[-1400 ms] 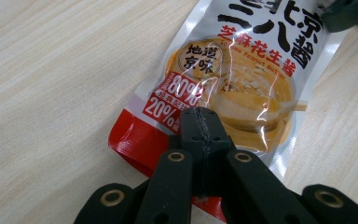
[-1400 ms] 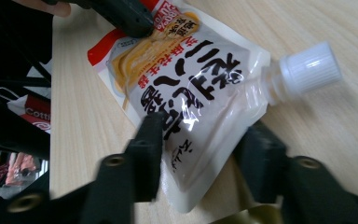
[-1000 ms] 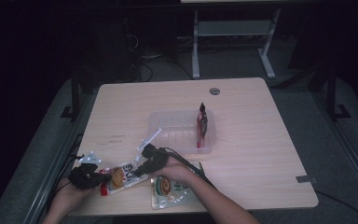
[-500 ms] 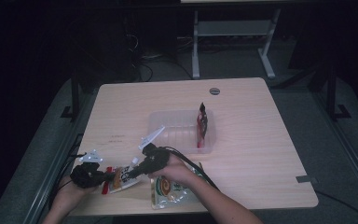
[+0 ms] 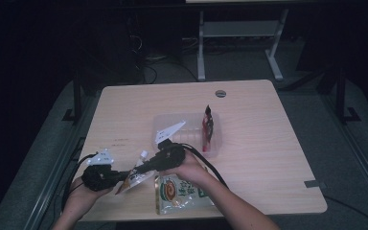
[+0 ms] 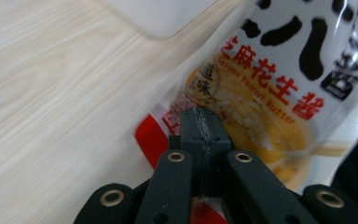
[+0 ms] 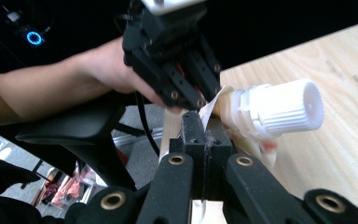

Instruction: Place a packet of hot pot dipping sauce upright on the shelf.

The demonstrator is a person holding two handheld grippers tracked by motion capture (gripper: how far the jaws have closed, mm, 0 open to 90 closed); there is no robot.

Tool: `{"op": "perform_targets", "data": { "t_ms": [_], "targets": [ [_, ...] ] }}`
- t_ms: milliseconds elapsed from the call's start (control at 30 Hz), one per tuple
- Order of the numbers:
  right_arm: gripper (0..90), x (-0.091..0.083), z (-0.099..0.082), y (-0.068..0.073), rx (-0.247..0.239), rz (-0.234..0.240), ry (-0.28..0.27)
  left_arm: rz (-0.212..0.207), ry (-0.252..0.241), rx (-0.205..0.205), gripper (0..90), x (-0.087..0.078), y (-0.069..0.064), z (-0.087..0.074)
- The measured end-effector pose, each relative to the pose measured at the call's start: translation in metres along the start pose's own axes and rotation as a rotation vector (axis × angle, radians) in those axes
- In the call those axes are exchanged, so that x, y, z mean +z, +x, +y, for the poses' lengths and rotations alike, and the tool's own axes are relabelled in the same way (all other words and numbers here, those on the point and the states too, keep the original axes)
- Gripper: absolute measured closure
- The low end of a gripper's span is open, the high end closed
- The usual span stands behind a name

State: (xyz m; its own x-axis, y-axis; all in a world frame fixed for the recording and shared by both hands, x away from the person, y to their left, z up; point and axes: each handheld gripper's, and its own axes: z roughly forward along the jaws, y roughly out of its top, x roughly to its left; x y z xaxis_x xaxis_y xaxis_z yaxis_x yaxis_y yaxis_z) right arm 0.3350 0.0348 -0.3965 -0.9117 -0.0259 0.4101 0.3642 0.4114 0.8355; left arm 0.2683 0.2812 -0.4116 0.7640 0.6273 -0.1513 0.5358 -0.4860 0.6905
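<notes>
White plastic, the ribbed cap (image 7: 279, 108) on the sauce pouch (image 5: 135, 175) marks the end that the right gripper (image 5: 143, 170) pinches: in the right gripper view its jaws are pressed together on the pouch's edge just beside the spout. The left gripper (image 5: 120, 176) clamps the opposite end, its jaws closed on the red-and-yellow printed film in the left gripper view. In the high view the pouch hangs between the two grippers, lifted off the table (image 5: 258, 143) near its front left corner, tilted with the cap end higher. A second, green packet (image 5: 179, 190) lies flat on the table just under the right forearm, and a clear tray (image 5: 187, 125) with a dark red packet (image 5: 208, 125) standing in it sits farther back. The step in hand looks like a two-handed carry of the pouch, probably toward the tray. The next move calls for both hands to travel together, keeping the film taut without pulling it out of either pinch, and clearing the tray's near wall before lowering.
</notes>
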Motion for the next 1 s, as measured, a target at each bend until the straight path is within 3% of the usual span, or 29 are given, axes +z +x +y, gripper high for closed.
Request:
{"op": "perform_targets", "data": {
  "t_ms": [100,200,333,500,633,800,1000],
  "targets": [
    [90.0,-0.013,0.002,0.004,-0.009,-0.001,-0.02,-0.014,-0.014,0.008,89.8,0.002,-0.005,0.006],
    [90.0,-0.026,0.004,0.009,-0.021,-0.005,-0.033,-0.023,-0.043,-0.002,84.2,0.001,-0.007,0.01],
    [90.0,-0.039,0.004,0.013,-0.038,-0.01,-0.051,-0.003,-0.069,0.001,78.5,-0.004,-0.007,0.01],
    [90.0,-0.051,0.006,0.012,-0.05,-0.027,-0.076,0.016,-0.085,0.012,66.2,-0.014,0.001,0.003],
    [90.0,-0.061,0.007,0.012,-0.046,-0.045,-0.088,0.021,-0.096,-0.019,60.1,-0.02,0.012,-0.006],
    [90.0,-0.081,0.011,0.014,-0.058,-0.069,-0.104,0.023,-0.072,-0.046,51.8,-0.017,0.02,-0.02],
    [90.0,-0.105,0.016,0.018,-0.073,-0.114,-0.123,0.016,-0.054,-0.057,44.2,-0.011,0.025,-0.023]
  ]
}}
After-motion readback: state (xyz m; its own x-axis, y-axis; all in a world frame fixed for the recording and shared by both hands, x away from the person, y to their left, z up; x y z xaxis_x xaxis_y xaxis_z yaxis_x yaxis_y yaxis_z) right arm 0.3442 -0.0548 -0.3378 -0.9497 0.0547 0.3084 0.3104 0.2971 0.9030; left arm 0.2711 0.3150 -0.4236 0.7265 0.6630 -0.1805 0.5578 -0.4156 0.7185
